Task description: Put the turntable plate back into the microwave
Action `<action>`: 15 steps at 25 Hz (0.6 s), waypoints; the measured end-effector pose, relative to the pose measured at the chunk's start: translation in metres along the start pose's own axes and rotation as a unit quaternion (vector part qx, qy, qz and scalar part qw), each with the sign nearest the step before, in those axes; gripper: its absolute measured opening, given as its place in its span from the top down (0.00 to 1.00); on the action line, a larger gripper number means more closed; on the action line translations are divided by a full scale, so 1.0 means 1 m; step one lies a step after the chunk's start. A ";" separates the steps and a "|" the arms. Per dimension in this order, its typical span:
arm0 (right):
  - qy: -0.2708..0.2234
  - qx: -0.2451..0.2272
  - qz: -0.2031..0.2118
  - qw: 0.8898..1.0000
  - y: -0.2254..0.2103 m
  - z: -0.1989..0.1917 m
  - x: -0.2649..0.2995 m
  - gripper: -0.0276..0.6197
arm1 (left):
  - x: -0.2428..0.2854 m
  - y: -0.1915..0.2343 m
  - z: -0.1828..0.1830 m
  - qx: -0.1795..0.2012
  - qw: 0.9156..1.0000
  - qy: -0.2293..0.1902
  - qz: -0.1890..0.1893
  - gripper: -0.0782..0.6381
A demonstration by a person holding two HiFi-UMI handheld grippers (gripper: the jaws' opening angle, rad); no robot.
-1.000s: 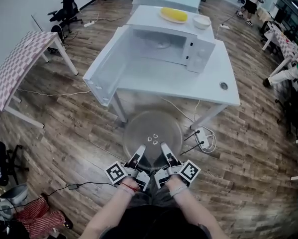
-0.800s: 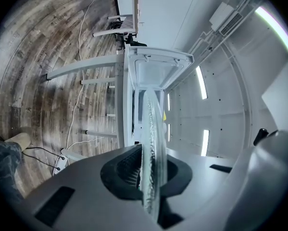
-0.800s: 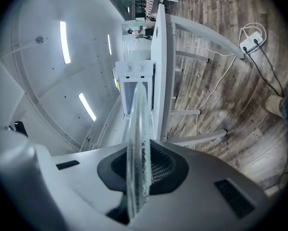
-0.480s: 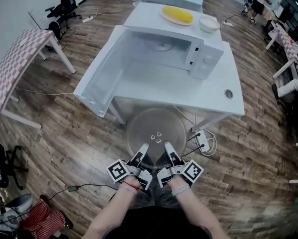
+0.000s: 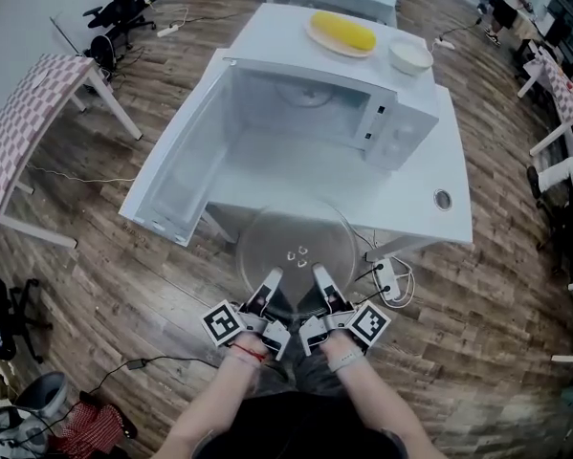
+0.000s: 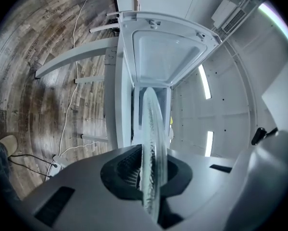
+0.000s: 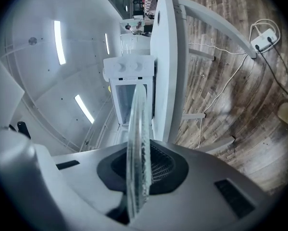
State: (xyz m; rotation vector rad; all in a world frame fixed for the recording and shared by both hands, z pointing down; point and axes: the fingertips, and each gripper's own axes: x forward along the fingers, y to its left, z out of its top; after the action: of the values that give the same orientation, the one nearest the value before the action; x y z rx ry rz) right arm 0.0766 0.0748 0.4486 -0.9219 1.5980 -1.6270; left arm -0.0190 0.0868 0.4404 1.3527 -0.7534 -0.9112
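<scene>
Left tongs [image 5: 271, 283] and right tongs [image 5: 320, 280] clamp the turntable plate [image 5: 296, 229] before the open microwave [image 5: 310, 113].

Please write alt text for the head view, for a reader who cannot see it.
From above, a left gripper and a right gripper hold a clear glass turntable plate by its near edge, in front of a white microwave with its door swung open. The microwave stands on a white table over wooden floor.
</scene>
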 end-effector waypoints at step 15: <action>0.034 -0.003 0.008 0.999 0.008 0.057 0.054 0.90 | 0.071 0.000 0.013 -0.006 0.999 -0.034 -0.012 0.85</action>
State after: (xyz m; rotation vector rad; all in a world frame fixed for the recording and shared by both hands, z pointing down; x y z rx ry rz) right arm 0.0962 -0.0011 0.4420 -0.8636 1.6529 -1.6578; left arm 0.0026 0.0180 0.4375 1.3275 -0.7837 -0.9828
